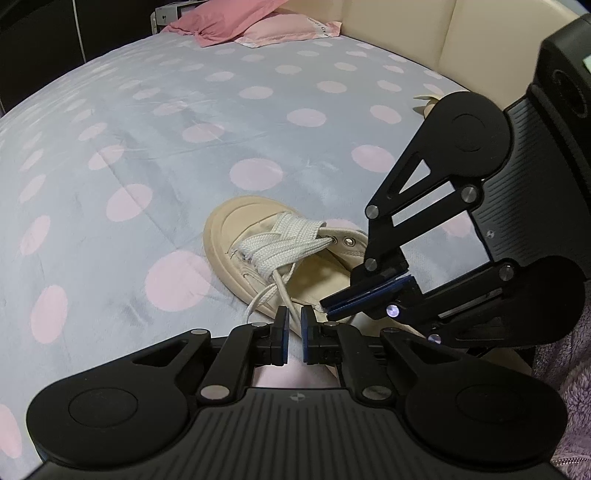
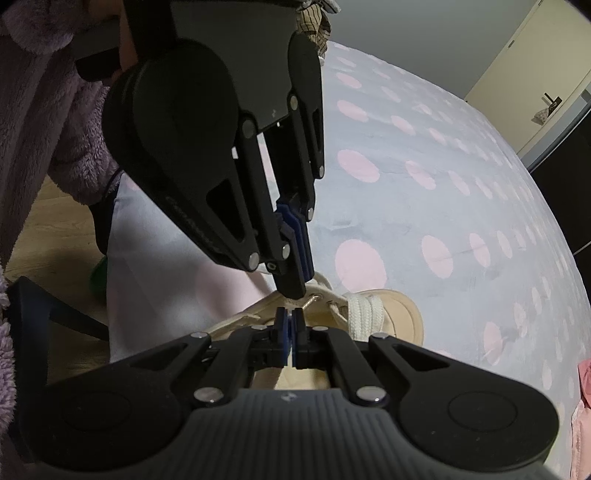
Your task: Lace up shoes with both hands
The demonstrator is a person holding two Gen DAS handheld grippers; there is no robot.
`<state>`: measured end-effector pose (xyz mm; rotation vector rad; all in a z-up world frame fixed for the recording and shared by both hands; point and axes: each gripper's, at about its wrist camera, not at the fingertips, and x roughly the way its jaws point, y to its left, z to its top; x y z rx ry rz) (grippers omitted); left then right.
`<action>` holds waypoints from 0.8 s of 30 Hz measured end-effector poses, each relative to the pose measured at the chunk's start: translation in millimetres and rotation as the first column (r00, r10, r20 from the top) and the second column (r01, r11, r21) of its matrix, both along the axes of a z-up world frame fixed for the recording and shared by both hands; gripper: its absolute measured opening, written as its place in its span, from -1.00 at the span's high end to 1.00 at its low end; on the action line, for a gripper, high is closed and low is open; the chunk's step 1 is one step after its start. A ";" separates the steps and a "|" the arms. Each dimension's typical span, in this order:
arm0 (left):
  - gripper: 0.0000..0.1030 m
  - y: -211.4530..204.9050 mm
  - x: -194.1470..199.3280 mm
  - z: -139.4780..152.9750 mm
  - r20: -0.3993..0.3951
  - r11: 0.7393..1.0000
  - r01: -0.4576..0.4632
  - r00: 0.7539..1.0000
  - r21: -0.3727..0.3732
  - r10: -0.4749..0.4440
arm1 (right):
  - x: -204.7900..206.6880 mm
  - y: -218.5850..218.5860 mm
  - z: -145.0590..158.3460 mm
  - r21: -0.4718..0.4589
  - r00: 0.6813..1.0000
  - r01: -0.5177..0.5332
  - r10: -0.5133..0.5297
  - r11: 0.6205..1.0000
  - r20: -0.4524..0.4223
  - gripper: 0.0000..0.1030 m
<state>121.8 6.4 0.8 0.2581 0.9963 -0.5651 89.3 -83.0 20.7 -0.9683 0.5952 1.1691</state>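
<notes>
A beige canvas shoe (image 1: 236, 229) with white laces (image 1: 280, 240) lies on the dotted bedspread, toe pointing away; it also shows in the right wrist view (image 2: 399, 314). My left gripper (image 1: 294, 325) sits at the near side of the shoe, its jaws a small gap apart, with a loose lace end (image 1: 290, 295) running down between the pads. My right gripper (image 1: 325, 306) comes in from the right over the shoe's opening, jaws pressed together on the tip of a lace end; in its own view (image 2: 291, 319) the pads are closed. The left gripper (image 2: 295, 284) hangs just above it.
The bedspread (image 1: 147, 129) is grey-blue with pink dots. Pink pillows (image 1: 236, 26) lie at the far end by a cream headboard (image 1: 399, 22). A purple fleece sleeve (image 2: 44, 110) and the bed edge with wooden floor (image 2: 48, 229) are at the left of the right wrist view.
</notes>
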 end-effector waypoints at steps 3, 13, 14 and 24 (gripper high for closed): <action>0.92 -0.7 -0.7 -0.4 0.002 1.000 0.002 1.000 0.003 -0.002 | 3.0 0.6 -1.7 -0.002 1.000 0.004 -0.004 1.000 -0.004 0.96; 0.92 -2.0 -4.3 4.7 0.025 0.998 0.067 0.997 0.021 -0.067 | 12.0 -1.4 2.5 0.021 0.999 0.046 -0.047 0.999 0.022 0.96; 0.91 -2.3 -5.1 6.2 0.032 0.996 0.084 0.996 0.029 -0.085 | 13.5 -1.0 2.6 0.023 0.998 0.053 -0.053 0.998 0.025 0.96; 0.86 -22.7 -23.4 -12.6 0.174 0.920 0.249 0.935 0.301 -0.310 | 8.8 5.3 -2.1 0.046 0.997 0.075 -0.076 0.996 0.025 0.96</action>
